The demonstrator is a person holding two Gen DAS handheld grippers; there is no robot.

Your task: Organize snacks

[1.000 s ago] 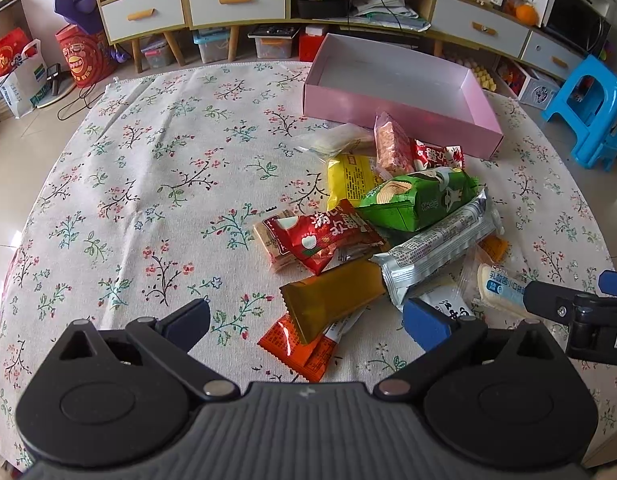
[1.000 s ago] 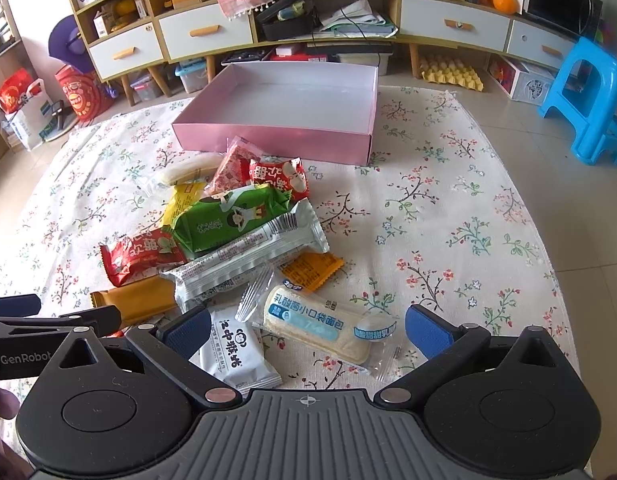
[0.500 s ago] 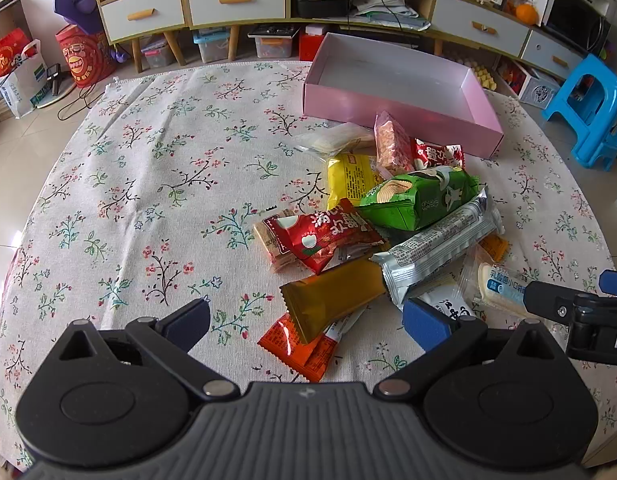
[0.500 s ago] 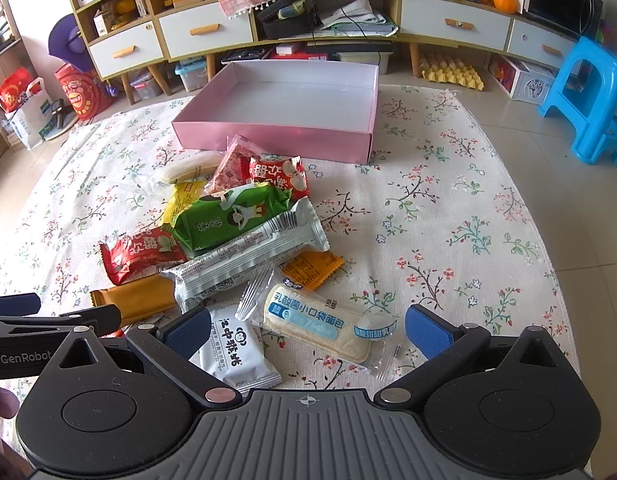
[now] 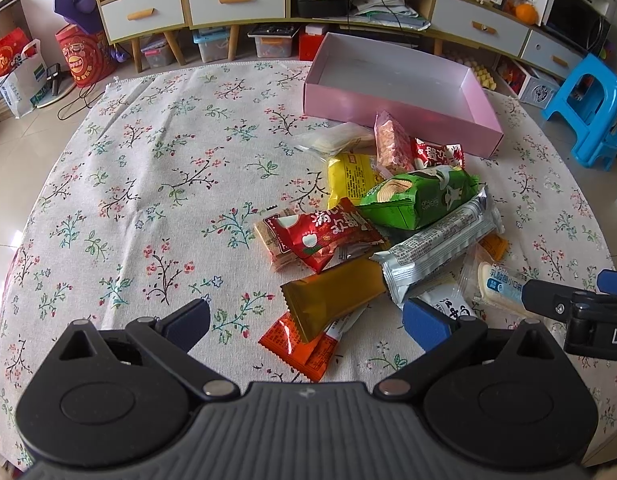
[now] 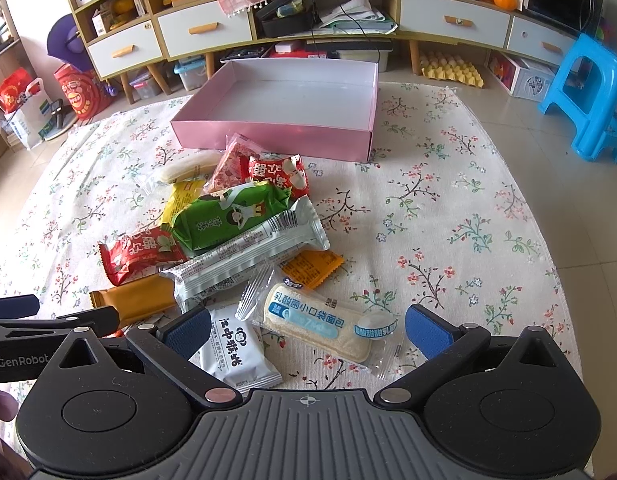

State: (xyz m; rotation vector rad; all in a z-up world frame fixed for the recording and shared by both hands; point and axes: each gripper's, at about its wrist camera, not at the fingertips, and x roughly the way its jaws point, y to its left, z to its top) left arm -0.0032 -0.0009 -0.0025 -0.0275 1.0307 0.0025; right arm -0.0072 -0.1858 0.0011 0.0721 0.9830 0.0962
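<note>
Left wrist view: left gripper (image 5: 306,322) fingers spread wide, holding nothing, low over the orange packet (image 5: 304,346) and mustard bar (image 5: 334,298) at the near edge of the snack pile. Pink box (image 5: 400,110) sits empty behind the pile on the worktop (image 5: 128,184). Looks like pre-grasp; nothing sorted yet.

Right wrist view: right gripper (image 6: 308,330) also wide open, empty, straddling the bread packet (image 6: 322,326). Next move likely calls for lowering and closing on it, then carrying to the box.

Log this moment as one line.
left gripper: open, empty | right gripper: open, over bread packet | pink box: empty
</note>
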